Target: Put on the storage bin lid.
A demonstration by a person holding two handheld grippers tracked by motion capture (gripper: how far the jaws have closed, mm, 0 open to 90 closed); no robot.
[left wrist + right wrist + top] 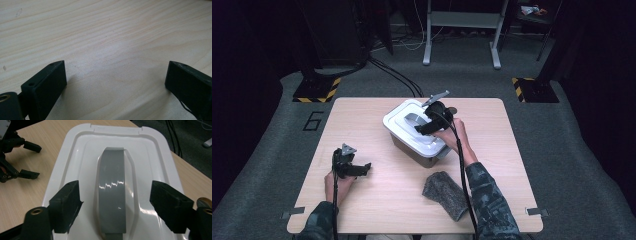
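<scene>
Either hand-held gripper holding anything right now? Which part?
Nothing held. The right hand-held gripper is open, jaws either side of the lid's grey handle without pressing it. The left hand-held gripper is open over bare table.

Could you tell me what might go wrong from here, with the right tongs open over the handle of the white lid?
1. The right tongs straddle the grey handle without gripping; on that glossy surface a closing grip may slip.
2. The lidded bin sits unheld while the left tongs rest apart on the table, so lifting might drag the whole bin.
3. The grey cloth lies near the right forearm and could get swept.
</scene>
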